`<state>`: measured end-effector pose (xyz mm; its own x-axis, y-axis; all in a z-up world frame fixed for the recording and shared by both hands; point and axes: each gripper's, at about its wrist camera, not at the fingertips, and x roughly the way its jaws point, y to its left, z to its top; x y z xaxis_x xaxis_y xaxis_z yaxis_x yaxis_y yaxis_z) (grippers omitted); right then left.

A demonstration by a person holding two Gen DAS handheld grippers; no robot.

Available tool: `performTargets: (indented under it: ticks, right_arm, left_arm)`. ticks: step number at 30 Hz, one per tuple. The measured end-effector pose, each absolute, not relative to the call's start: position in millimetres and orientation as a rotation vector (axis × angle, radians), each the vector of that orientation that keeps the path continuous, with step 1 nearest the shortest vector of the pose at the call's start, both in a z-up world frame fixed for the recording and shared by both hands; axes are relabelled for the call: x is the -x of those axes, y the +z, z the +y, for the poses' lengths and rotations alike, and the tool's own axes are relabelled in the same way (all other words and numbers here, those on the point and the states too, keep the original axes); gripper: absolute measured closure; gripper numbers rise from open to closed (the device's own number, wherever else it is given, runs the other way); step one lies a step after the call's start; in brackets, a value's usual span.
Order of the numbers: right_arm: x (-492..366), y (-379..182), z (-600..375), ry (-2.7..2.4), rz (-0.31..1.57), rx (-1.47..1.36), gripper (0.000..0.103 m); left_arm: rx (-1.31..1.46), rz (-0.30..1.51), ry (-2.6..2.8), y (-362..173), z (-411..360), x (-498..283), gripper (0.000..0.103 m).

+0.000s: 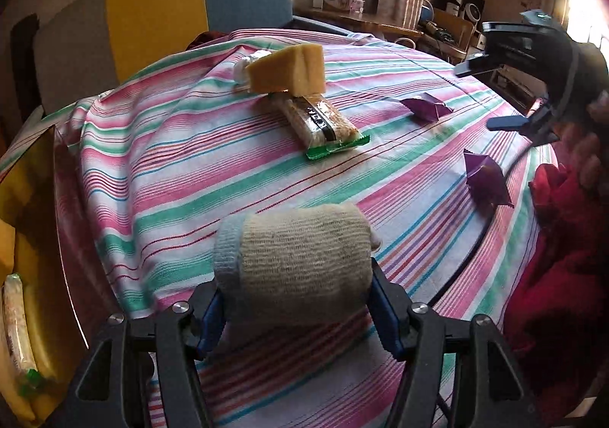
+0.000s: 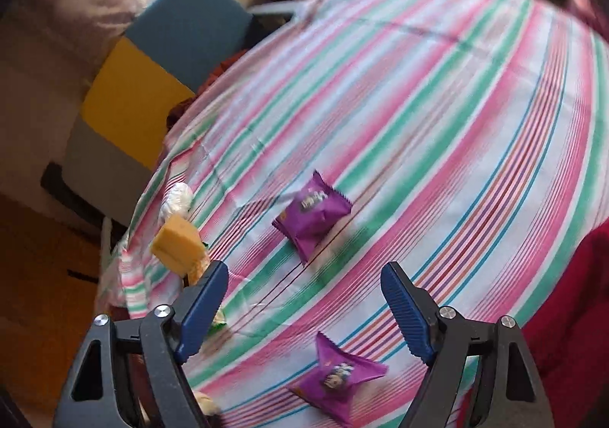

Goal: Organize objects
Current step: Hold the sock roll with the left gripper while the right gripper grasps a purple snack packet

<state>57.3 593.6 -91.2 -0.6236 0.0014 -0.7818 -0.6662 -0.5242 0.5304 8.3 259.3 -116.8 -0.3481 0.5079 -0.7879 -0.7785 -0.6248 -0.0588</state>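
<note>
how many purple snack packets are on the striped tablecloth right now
2. One purple packet lies out toward the middle of the cloth; the other purple packet lies nearer, just below the open right gripper. None visibly hidden.

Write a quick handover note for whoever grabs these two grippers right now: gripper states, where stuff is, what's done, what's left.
Left gripper: jaws clamped on a beige bandage roll, held over the striped tablecloth.
Right gripper: jaws open, empty, above the near purple snack packet.
On the cloth: a second purple packet, a yellow sponge resting on a green-ended cracker pack, a small white item behind them.
Done: roll picked up. A similar pack lies in the yellow container at left.
Left: place the roll, sort the rest.
</note>
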Motion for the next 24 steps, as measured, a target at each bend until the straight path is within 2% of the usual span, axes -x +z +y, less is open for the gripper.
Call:
performTargets:
  ticks: [5,12,13,15,17,21,24]
  right_arm:
    - [-28.9,-103.7,599.4,2.098,1.266,1.092,0.034]
    - [11.9,-125.4,606.9,1.987,1.240,1.126,0.040]
    - [14.9,-128.4,608.4,1.974,1.237,1.125,0.044]
    - [21.8,-131.1,610.8,1.970,1.190,1.117,0.048]
    - [32.0,-129.4,608.6,1.998,1.082,1.166,0.063]
    - [40.1,-126.6,596.9,2.086,0.900,1.283,0.070]
    - [37.2,-121.8,570.7,2.200,0.782,1.399,0.071]
  left_arm:
    - [1.018,0.387,2.034,-117.0,252.7,-9.8,0.038]
    - [1.014,0.350,2.024,-117.4,249.1,-9.1,0.038]
    - [1.013,0.350,2.025,-117.7,249.1,-9.4,0.038]
    - [1.007,0.347,2.027,-118.3,248.7,-10.0,0.038]
    - [1.003,0.344,2.029,-118.4,248.3,-10.5,0.038]
    - [0.994,0.339,2.035,-119.3,247.7,-11.2,0.038]
    - [0.987,0.340,2.041,-120.1,248.5,-10.9,0.037]
